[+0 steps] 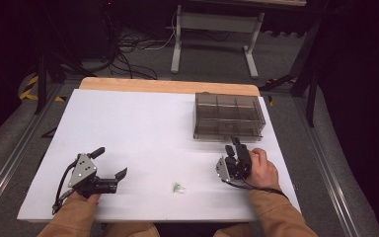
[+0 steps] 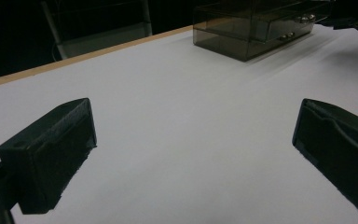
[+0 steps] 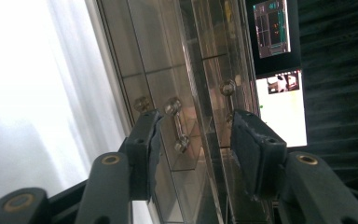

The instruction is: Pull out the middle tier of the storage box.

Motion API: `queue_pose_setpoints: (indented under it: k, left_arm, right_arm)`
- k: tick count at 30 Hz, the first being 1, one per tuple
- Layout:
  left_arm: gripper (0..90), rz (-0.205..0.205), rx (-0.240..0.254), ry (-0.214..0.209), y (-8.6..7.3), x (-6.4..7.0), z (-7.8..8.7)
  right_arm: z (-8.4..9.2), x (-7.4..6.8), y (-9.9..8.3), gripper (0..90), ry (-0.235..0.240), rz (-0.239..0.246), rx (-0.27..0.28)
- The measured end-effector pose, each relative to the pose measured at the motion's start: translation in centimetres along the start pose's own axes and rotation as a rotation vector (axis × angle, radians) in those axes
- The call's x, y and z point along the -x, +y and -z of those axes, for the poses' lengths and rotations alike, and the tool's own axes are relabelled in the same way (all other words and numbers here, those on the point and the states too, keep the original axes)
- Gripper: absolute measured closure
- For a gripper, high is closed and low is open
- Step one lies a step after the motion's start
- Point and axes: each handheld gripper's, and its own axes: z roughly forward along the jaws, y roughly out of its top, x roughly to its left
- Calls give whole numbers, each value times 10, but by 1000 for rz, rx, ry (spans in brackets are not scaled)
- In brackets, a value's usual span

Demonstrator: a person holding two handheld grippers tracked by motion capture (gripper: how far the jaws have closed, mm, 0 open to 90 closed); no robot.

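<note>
right now the right gripper sits at the smoked drawer box near the table's far right edge, jaws part open around the drawer handle, not pressing it. an off-centre squeeze could slip off. the left gripper rests wide open, holding nothing.

Two tongs are counted: the left tongs and the right tongs, each with two black jaws. One white tabletop is seen. One smoky clear drawer box is counted on it; six compartments, in two rows of three, can be made out through its top. At its front, one drawer handle with two round ends is seen between the jaws, and two further round knobs are counted nearby. One small green item is counted near the front edge. Two hands in tan sleeves are counted.
</note>
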Motion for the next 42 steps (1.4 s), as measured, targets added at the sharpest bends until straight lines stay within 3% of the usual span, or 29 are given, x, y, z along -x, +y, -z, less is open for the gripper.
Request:
queue_pose_setpoints:
  k: [7, 12, 13, 16, 17, 26, 32, 37, 39, 42]
  left_arm:
    - [5, 3, 0, 0, 0, 0, 0]
    - [5, -1, -1, 0, 0, 0, 0]
    - [5, 1, -4, -1, 0, 0, 0]
    - [5, 3, -3, -2, 0, 0, 0]
    - [5, 1, -4, -1, 0, 0, 0]
    - [5, 5, -5, -2, 0, 0, 0]
    - [5, 6, -5, -1, 0, 0, 0]
    - [5, 6, -5, -1, 0, 0, 0]
    - [5, 6, -5, 0, 0, 0, 0]
    - [5, 6, -5, -1, 0, 0, 0]
  right_arm:
    - [4, 1, 1, 555, 6, -26, 16]
    - [9, 5, 0, 547, 32, -80, 42]
    - [11, 6, 0, 556, 37, -116, 54]
    - [13, 8, 0, 564, 45, -139, 66]
    - [15, 10, -1, 563, 60, -167, 80]
    - [19, 14, -3, 501, 137, -234, 130]
    - [23, 18, -6, 433, 211, -301, 200]
    - [24, 19, -9, 381, 275, -351, 202]
    - [23, 20, -10, 348, 326, -393, 203]
    - [23, 22, -13, 307, 365, -444, 206]
